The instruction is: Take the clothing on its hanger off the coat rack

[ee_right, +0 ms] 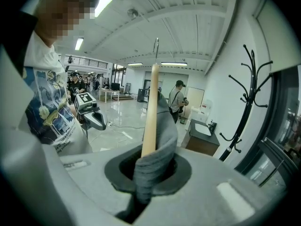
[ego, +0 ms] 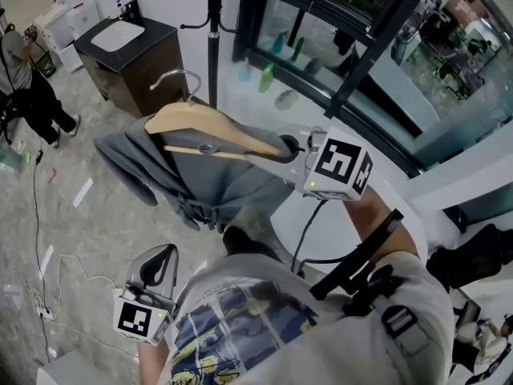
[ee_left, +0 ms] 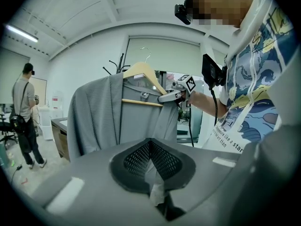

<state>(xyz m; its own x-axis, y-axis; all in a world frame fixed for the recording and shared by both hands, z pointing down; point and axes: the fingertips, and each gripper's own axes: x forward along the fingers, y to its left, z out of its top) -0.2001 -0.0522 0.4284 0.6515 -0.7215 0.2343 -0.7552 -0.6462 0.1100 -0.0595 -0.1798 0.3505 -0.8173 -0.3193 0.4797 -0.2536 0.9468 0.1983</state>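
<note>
Ribbed grey garment [ego: 210, 189] on curved wooden hanger [ego: 210, 125]

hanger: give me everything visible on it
The hanger is pale wood with a curved metal hook and a thin lower crossbar. It is held up in the air, roughly level, with the hook apparently clear of the coat rack. A grey garment drapes over it. The right tongs are shut on one arm's end, fabric pinched in with the wood.
</note>
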